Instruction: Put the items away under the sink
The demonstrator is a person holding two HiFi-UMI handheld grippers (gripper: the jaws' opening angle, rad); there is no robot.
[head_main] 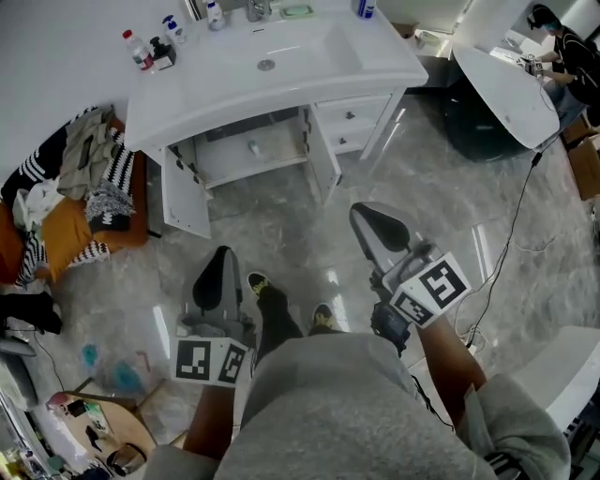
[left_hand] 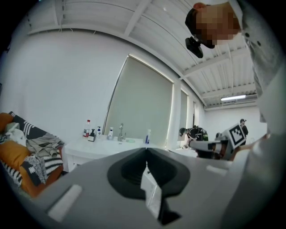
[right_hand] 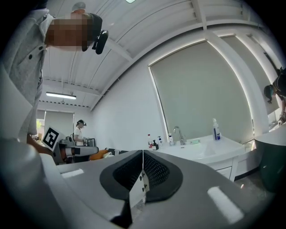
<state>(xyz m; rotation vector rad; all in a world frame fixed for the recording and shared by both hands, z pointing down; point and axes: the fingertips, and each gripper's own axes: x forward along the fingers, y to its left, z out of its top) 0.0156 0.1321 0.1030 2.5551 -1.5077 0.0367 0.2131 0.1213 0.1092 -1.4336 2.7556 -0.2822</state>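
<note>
Position: the person stands on the floor [head_main: 281, 216], well apart from the bench [head_main: 384, 66] and facing its open cupboard [head_main: 281, 141]. The left hand-held gripper [head_main: 221, 261] and right hand-held gripper [head_main: 367, 221] are both held out level ahead of the body. Each has its jaws closed tip to tip, with nothing between them in either gripper view. Judged: they are carried closed and empty because nothing is within reach to take.

Task items are on the bench. A group of bottles [head_main: 150, 47] sits at the back left corner. One more bottle [head_main: 215, 14] is just left of the tap [head_main: 255, 9], and a green dish [head_main: 297, 11] is to its right. A blue bottle [head_main: 366, 7] stands at the back right corner. All are along the back edge, outside the basin [head_main: 267, 52].

Both doors [head_main: 183, 192] are swung wide, so the shelf can be reached from the front. One small object [head_main: 253, 147] lies on that shelf; its kind cannot be told.

Assessment: stowing is barely started and most items await collection. The next step is judged to be an approach to the bench. Clothes [head_main: 84, 178] heaped left of the unit lie outside that route.
</note>
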